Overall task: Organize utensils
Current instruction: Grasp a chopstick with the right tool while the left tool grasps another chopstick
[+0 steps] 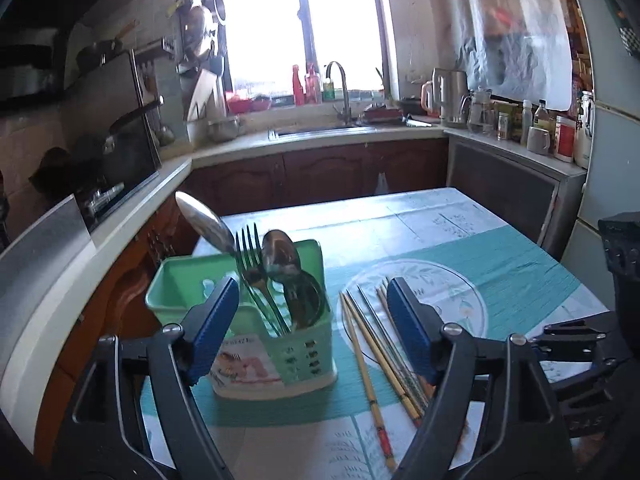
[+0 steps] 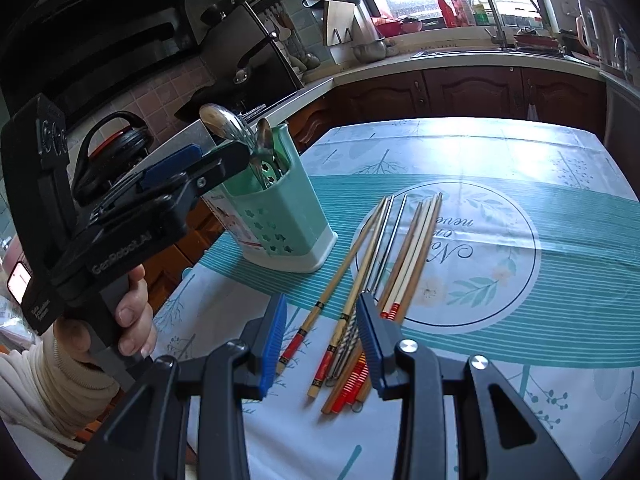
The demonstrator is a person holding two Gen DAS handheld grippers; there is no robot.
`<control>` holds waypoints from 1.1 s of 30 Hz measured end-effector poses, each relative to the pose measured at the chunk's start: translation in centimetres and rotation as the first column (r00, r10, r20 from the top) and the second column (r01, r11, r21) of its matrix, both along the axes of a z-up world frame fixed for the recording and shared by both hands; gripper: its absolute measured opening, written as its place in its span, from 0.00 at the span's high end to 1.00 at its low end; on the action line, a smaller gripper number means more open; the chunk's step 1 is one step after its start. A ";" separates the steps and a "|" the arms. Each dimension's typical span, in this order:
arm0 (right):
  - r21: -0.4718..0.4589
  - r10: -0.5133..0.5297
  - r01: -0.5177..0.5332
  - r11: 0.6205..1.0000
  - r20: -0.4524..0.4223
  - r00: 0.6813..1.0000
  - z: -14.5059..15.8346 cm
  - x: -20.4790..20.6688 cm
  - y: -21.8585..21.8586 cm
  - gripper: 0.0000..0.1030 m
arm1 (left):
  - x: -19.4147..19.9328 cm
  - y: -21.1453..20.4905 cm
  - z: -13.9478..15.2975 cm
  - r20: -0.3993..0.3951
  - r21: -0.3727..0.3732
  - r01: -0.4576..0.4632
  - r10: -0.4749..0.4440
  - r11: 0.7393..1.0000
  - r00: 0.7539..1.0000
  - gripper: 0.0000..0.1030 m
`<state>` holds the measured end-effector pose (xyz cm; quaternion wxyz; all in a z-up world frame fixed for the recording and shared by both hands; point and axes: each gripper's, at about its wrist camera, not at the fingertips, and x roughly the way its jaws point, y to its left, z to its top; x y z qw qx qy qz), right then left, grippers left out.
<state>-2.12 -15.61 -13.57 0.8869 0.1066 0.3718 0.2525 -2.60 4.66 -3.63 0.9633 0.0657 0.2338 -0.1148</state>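
A green plastic utensil holder (image 1: 276,344) stands on the table and holds spoons (image 1: 280,256) and a fork (image 1: 256,276). Its left compartment is empty. Several chopsticks (image 1: 384,340) lie loose on the cloth to its right. My left gripper (image 1: 314,328) is open and empty, just in front of the holder. In the right wrist view the holder (image 2: 280,216) stands at the left, with the left gripper (image 2: 200,164) beside it. My right gripper (image 2: 322,340) is open and empty, low over the near ends of the chopsticks (image 2: 380,256).
The table (image 2: 520,152) has a teal and white cloth. A counter with a stove (image 1: 112,184) runs along the left, close to the table's edge. A sink (image 1: 320,130) and jars (image 1: 560,136) line the far counter. A fridge (image 1: 612,160) stands at the right.
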 end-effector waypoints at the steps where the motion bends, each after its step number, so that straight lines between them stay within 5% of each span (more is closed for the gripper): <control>1: 0.002 -0.001 0.001 1.000 -0.005 1.000 0.0 0.0 0.0 0.65 | -0.1 0.0 0.2 -0.018 -0.009 0.005 -0.005 1.000 1.000 0.28; 12: -0.044 -0.048 0.045 0.998 -0.057 0.997 0.6 0.5 0.0 0.65 | -2.4 -2.6 -1.6 -0.160 0.047 0.011 -0.004 0.999 0.987 0.28; 29: -0.189 -0.188 0.152 0.970 -0.191 0.963 -1.4 2.1 -1.8 0.65 | 0.9 -1.1 -8.5 -0.398 -0.078 -0.021 -0.011 0.997 0.917 0.28; 33: -0.170 -0.184 0.147 0.974 -0.229 0.956 -1.8 3.3 -1.8 0.65 | 2.2 -1.7 -9.4 -0.444 -0.087 -0.018 -0.023 0.996 0.896 0.39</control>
